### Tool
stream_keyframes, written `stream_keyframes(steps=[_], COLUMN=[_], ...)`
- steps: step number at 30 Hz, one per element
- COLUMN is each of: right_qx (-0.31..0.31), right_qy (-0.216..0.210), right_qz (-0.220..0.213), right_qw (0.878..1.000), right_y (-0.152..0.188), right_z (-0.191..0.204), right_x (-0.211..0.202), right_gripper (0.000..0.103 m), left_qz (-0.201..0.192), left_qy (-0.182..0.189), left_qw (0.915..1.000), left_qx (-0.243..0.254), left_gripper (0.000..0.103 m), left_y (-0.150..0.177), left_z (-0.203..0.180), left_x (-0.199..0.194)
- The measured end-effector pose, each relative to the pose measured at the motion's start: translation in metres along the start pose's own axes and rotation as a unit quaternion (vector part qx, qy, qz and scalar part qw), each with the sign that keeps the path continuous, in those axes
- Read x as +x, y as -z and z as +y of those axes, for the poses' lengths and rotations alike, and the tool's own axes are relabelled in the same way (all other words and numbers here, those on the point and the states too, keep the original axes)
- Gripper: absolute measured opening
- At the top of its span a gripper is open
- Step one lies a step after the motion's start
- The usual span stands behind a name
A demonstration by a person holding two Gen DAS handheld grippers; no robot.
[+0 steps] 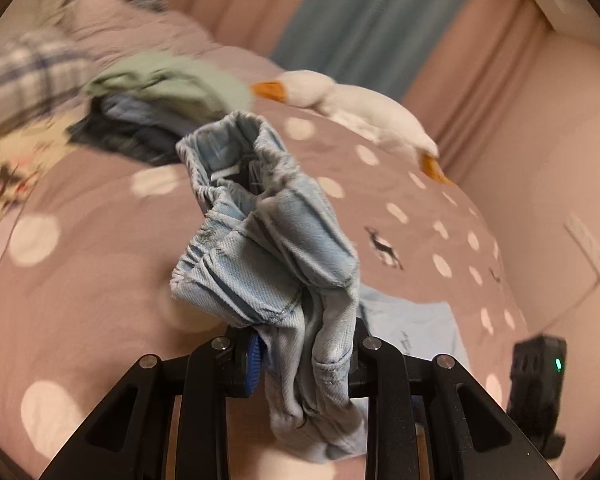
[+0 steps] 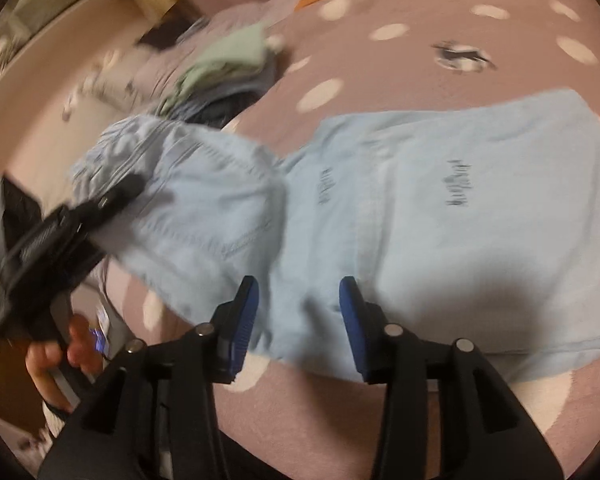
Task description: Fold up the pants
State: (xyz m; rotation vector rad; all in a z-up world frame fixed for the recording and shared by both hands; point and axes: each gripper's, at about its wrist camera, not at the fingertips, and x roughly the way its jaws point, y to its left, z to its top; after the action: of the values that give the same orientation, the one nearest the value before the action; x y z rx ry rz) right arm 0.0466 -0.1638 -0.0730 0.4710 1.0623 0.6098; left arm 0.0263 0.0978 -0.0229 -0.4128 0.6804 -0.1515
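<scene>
Left tool (image 1: 300, 360) clamped on pants (image 1: 268, 232) waistband, bunched, lifted off bed (image 1: 100, 280) | right tool (image 2: 300, 324) wide, empty, hovering above | legs flat toward 2 o'clock, long axis 8–2 | left nearer waistband
</scene>
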Motion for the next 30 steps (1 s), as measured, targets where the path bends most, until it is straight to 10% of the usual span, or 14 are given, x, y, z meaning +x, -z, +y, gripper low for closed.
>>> stream_keyframes(steps=[12,18,24,30], right_qx=[0.206,0.314,0.370,0.352], right_qy=[-0.139,-0.244,-0.290,-0.237], right_qz=[-0.058,-0.096,-0.110,-0.080], right_qw=[0.967,0.912,0.876,0.902], right_y=[-0.010,-0.005,0.010,-0.003], right_z=[-0.076,-0.101,-0.116,-0.096], right_x=[-0.018,-0.018,-0.032,-0.033], right_gripper=[0.057,0.068,0.069,0.082], left_qz=[0.072,0.145,0.153,0.133], left_qy=[0.029,0.031,0.038,0.067], left_qw=[0.9911,0.9818,0.9791,0.9812], left_qx=[0.108,0.119,0.129,0.122], left_gripper=[0.028,0.062,0.064,0.078], left_y=[0.011,0.035,0.046,0.050], left_z=[-0.091,-0.107,-0.112,-0.102], left_x=[0.063,0.104,0.097,0.061])
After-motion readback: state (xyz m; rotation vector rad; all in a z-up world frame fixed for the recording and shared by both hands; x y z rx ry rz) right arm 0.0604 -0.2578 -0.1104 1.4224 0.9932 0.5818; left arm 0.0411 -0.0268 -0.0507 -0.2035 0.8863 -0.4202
